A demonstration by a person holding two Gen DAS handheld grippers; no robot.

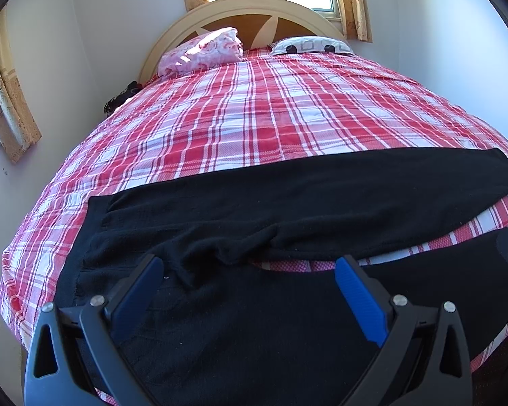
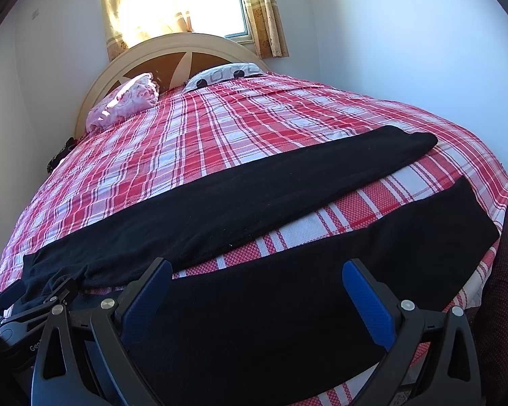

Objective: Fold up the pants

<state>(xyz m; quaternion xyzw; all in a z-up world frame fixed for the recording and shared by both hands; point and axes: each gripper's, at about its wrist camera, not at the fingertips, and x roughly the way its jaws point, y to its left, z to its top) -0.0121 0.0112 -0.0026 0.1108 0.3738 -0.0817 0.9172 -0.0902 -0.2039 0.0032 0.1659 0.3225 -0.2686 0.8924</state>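
Plaid bedspread gives black pants a flat surface, legs splayed apart for folding. Left gripper and right gripper hover over the near leg, jaws wide apart, gripping nothing.

Both wrist views low, facing headboard

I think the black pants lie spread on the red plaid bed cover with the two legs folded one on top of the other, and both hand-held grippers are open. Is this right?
Not quite. The legs of the pants are not stacked: they lie apart, with a strip of the plaid bed cover showing between them, as the right wrist view shows. The rest holds: the left hand-held gripper and right hand-held gripper are open.
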